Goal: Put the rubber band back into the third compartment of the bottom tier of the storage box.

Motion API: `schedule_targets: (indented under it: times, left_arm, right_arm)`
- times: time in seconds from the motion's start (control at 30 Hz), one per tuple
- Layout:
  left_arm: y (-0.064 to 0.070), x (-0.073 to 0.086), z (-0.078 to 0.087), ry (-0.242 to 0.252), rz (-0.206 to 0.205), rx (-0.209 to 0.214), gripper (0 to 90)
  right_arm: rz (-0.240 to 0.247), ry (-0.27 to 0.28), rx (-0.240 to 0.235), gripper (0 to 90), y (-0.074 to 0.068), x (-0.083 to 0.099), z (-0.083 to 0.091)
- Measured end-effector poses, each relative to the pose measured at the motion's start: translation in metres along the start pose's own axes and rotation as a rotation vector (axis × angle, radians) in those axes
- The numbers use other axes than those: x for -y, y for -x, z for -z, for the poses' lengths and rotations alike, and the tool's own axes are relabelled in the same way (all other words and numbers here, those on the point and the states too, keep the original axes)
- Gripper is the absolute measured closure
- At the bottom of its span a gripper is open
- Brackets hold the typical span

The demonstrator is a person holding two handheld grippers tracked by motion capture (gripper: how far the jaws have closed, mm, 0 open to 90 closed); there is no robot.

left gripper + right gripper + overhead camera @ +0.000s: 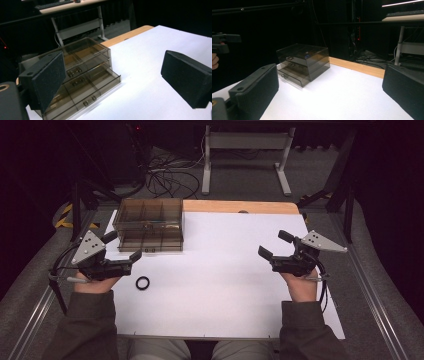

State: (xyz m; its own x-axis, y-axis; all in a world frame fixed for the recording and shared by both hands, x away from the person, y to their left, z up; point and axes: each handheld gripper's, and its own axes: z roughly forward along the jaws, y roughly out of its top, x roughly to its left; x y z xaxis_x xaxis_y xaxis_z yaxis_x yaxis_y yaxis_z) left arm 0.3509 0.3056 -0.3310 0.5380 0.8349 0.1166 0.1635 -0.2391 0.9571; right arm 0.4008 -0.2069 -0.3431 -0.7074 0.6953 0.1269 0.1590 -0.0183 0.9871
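Observation:
A smoky see-through drawer box [150, 222] stands at the back left of the white table top [225, 280], its bottom drawer pulled out a little. A small black ring [142, 283] lies on the white surface in front of it. My left gripper [122, 247] hovers open just left of the box's front, above and left of the ring, holding nothing. In the left gripper view the drawer box [85, 72] sits close behind the left jaw, and the left gripper [113, 72] is spread wide. My right gripper [275, 244] is open over the table's right side. The right gripper view has the right gripper [329, 92] empty and the drawer box [303, 62] ahead.
A strip of bare wood [240, 206] runs along the table's far edge. Behind it a white desk frame [245, 150] and loose cables [165, 175] are on the floor. Metal rails [370, 285] flank the table. Open white surface lies between the two grippers.

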Motion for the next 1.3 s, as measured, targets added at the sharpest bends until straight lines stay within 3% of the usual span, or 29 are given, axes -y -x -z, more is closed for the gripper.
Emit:
schedule_targets:
  times: [0.27, 0.67, 1.3]
  left_arm:
    - [-0.004, 0.006, -0.001, -0.034, 0.003, -0.014, 9.5]
    - [-0.009, 0.017, -0.010, -0.100, -0.004, 0.004, 18.7]
    - [-0.018, 0.037, -0.024, -0.216, 0.017, 0.018, 30.9]
  right_arm:
    - [0.009, 0.005, -0.004, 1.4, -0.002, -0.003, 0.002]
    - [0.005, 0.005, 0.008, 1.8, -0.001, -0.003, 0.004]
    - [0.000, 0.004, 0.019, 1.9, 0.000, -0.004, 0.007]
